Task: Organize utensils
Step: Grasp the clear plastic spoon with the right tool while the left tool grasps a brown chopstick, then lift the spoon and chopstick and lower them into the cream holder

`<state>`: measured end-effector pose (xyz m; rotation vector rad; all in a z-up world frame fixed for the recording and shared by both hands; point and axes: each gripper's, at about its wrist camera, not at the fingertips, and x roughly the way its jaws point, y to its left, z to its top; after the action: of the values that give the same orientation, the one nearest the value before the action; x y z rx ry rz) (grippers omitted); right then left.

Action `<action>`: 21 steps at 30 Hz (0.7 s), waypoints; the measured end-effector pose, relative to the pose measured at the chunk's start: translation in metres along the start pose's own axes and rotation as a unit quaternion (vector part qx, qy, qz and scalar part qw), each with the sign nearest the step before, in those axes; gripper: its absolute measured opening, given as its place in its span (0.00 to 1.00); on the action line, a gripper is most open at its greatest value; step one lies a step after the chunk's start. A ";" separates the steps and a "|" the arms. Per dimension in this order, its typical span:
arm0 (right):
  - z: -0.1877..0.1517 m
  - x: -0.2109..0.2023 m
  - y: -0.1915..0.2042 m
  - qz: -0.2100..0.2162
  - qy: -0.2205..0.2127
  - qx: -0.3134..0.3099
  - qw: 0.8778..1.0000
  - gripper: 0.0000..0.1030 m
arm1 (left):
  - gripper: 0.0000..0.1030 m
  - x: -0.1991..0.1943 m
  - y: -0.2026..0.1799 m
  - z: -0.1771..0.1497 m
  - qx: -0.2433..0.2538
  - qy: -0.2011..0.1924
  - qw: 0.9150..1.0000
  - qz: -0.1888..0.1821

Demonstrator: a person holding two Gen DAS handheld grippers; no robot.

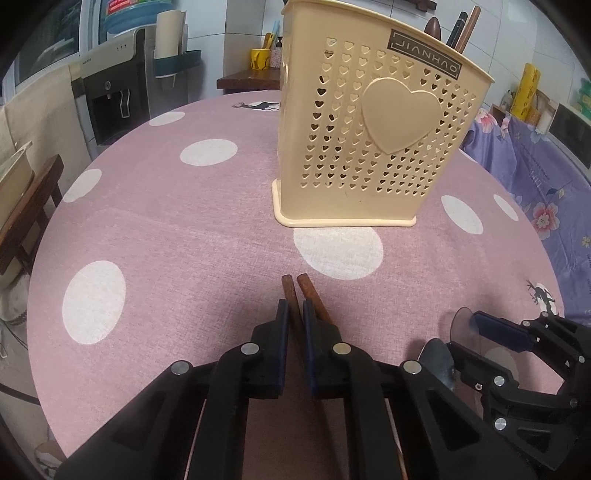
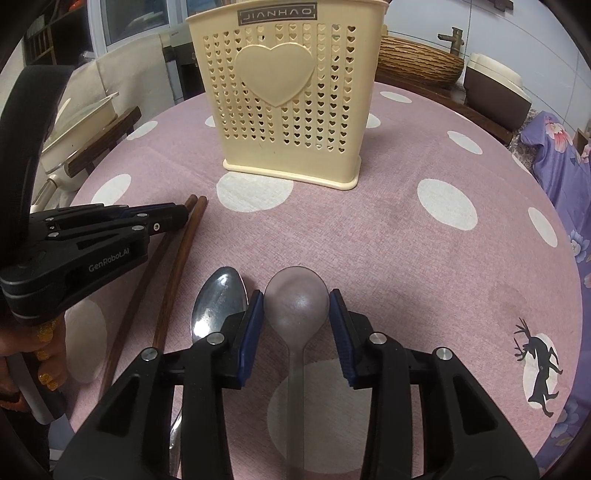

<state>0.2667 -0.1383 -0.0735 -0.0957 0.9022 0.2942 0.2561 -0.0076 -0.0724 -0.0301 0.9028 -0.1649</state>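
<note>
A cream perforated utensil holder (image 1: 373,122) with a heart stands on the pink dotted table; it also shows in the right wrist view (image 2: 291,99). Utensil handles (image 1: 463,31) stick out of its top. My left gripper (image 1: 293,310) is nearly closed around one of two brown wooden chopsticks (image 1: 291,295); the other chopstick (image 1: 312,295) lies just outside its right finger. The chopsticks (image 2: 181,251) lie on the table. My right gripper (image 2: 297,299) is open with a translucent grey spoon (image 2: 297,295) between its fingers. A metal spoon (image 2: 218,299) lies left of it.
The round table (image 1: 184,229) has a pink cloth with white dots. A wooden chair (image 1: 33,206) and water dispenser (image 1: 110,96) stand at the left. A purple floral cloth (image 1: 546,177) is at the right. A woven basket (image 2: 417,59) sits behind the table.
</note>
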 end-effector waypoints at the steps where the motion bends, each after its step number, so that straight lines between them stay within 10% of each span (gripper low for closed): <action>1: 0.001 -0.001 -0.001 0.000 -0.002 0.002 1.000 0.36 | 0.08 0.000 -0.001 0.000 0.000 0.000 1.000 -0.001; 12: 0.003 -0.014 -0.008 0.004 -0.028 0.018 0.999 0.36 | 0.08 -0.015 0.001 0.007 -0.013 -0.023 1.000 -0.013; 21: 0.017 -0.062 -0.018 0.039 -0.090 0.041 0.994 0.36 | 0.07 -0.083 0.005 0.023 -0.027 -0.123 0.991 -0.050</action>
<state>0.2489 -0.1653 -0.0146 0.0418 0.7384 0.3317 0.2242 0.0094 0.0065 -0.1437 0.6591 -0.2243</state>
